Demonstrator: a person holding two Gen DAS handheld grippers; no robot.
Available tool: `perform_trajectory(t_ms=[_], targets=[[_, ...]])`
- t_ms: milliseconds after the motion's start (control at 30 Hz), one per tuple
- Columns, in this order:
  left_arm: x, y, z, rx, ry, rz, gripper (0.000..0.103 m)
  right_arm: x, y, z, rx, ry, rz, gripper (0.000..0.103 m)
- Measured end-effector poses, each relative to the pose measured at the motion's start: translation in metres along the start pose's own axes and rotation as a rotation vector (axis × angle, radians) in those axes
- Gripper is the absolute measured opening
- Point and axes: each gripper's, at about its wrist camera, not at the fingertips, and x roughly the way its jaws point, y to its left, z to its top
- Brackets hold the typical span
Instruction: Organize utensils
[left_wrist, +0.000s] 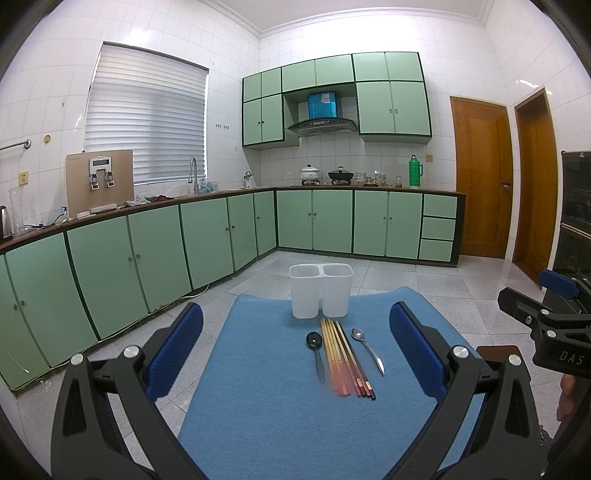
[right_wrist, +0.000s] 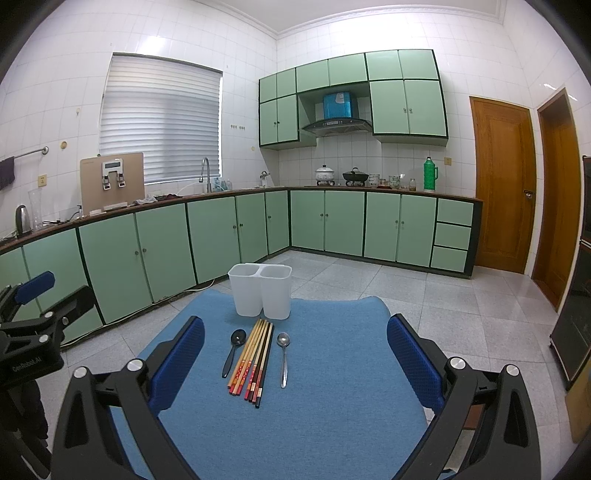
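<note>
wooden chopsticks (right_wrist: 253, 360), tips toward white holder (right_wrist: 260, 290)

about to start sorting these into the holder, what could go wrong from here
1. The chopsticks lie packed side by side on the mat, so the open right gripper may pinch only a few and scatter the rest.
2. The black spoon and silver spoon lie flat close beside the bundle; a grab at either could nudge it.
3. The empty holder looks light and could tip if a utensil hits its rim.
</note>
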Motion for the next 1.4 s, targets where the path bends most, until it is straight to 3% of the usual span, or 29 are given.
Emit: perform_trajectory(t_ms=[1400], targets=[[0.0023, -0.0008, 0.0021, 0.004, 0.007, 0.006, 0.098, -0.0008, -0.0033, -0.0006, -0.001, 0.006, -0.004, 0.097]])
